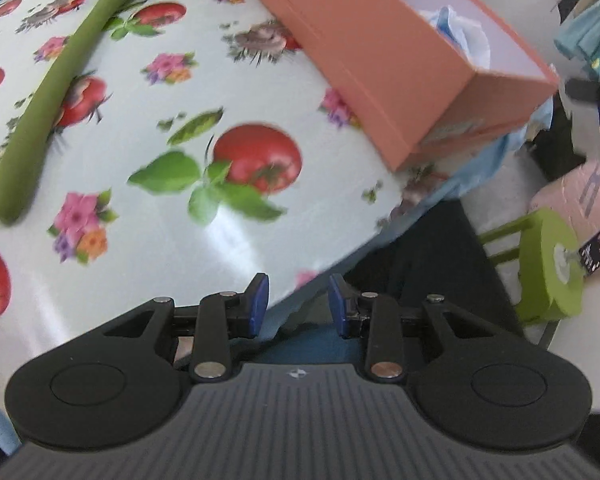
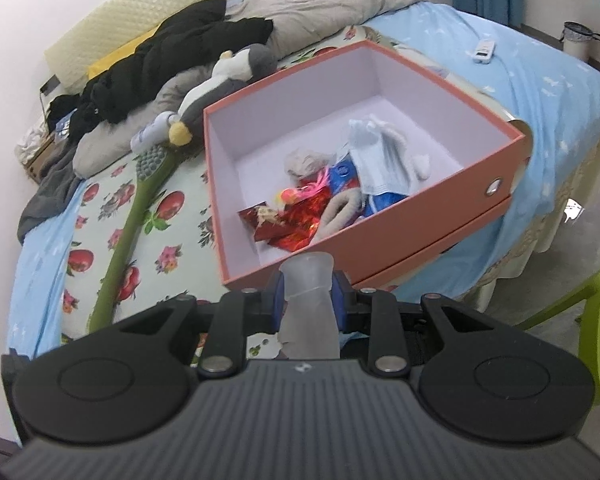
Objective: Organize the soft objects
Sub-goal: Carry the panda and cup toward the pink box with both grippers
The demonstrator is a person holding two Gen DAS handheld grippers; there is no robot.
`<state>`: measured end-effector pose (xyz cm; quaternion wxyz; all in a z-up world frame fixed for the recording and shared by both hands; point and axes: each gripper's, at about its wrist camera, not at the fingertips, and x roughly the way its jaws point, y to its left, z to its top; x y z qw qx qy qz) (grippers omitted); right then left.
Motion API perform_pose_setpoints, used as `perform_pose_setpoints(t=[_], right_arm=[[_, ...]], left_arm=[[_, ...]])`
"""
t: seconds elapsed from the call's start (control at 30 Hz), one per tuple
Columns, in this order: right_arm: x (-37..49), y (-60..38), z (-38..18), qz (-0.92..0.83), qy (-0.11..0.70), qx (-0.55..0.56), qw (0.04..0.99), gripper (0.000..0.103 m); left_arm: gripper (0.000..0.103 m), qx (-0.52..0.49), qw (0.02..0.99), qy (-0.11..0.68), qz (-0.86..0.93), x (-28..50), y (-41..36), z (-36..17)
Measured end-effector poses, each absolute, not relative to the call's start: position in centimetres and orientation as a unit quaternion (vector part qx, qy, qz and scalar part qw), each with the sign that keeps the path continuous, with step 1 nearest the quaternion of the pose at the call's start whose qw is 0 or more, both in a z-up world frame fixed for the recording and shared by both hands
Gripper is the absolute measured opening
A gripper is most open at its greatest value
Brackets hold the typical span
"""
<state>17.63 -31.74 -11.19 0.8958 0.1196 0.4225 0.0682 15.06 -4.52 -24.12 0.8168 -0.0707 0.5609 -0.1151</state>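
1. The right gripper (image 2: 308,294) is closed on a translucent soft piece (image 2: 309,304). The blue pads (image 2: 278,294) press it from both sides, and it stands up between them, wider at the top.
2. This gripper is near the front wall of the orange box (image 2: 380,236), just outside the rim and a little above it. The piece is not inside the box.
3. The box is open and stands on the flowered tablecloth (image 2: 168,256), which lies over a bed with a light blue sheet (image 2: 540,92).
4. Inside the box, on its white floor, there are a red shiny wrapper (image 2: 296,220), a pink and orange small toy (image 2: 300,194), a blue item (image 2: 342,174), a light blue folded cloth (image 2: 374,168) and a grey soft strip (image 2: 340,212). They lie together and touch one another near the middle.
5. The left gripper (image 1: 298,306) is open, with a clear gap between its blue pads (image 1: 260,304), and it holds nothing. It hangs over the edge of the tablecloth (image 1: 148,92), well apart from the box (image 1: 360,80).
6. A long green brush (image 2: 128,236) lies on the tablecloth to the left of the box, with its grey head towards the pillows.
7. A plush penguin (image 2: 216,88) lies behind the box, near its back left corner, beside black clothes (image 2: 160,56).
8. A white remote (image 2: 484,51) lies on the blue sheet behind the box on the right.
9. A green stool (image 1: 548,260) stands on the floor beside the bed.
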Motion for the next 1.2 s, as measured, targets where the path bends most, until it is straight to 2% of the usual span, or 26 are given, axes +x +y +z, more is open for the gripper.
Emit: perform_pose_setpoints(t=[0.37, 0.43, 0.57, 0.67, 0.83, 1.2], right_arm=[[17.2, -30.7, -11.6, 0.086, 0.427, 0.115, 0.892, 0.029], [17.0, -30.7, -11.8, 0.086, 0.43, 0.116, 0.891, 0.029], [16.7, -30.8, -12.0, 0.08, 0.432, 0.122, 0.89, 0.029], [16.6, -31.0, -12.0, 0.074, 0.433, 0.121, 0.89, 0.029], [16.9, -31.2, -12.4, 0.065, 0.438, 0.123, 0.888, 0.029], [17.8, -31.2, -13.1, 0.058, 0.449, 0.12, 0.884, 0.029]], left_arm=[[0.041, -0.007, 0.744, 0.644, -0.179, 10.1, -3.0, -28.6], [0.048, -0.001, 0.73, 0.654, -0.199, 9.9, -2.8, -29.5], [0.048, 0.034, 0.705, 0.67, -0.231, 9.7, -2.7, -31.3], [0.056, 0.072, 0.689, 0.676, -0.251, 9.4, -2.9, -32.4], [0.056, 0.15, 0.678, 0.671, -0.261, 9.2, -3.0, -34.0], [0.057, 0.187, 0.64, 0.686, -0.292, 9.8, -3.4, -37.1]])
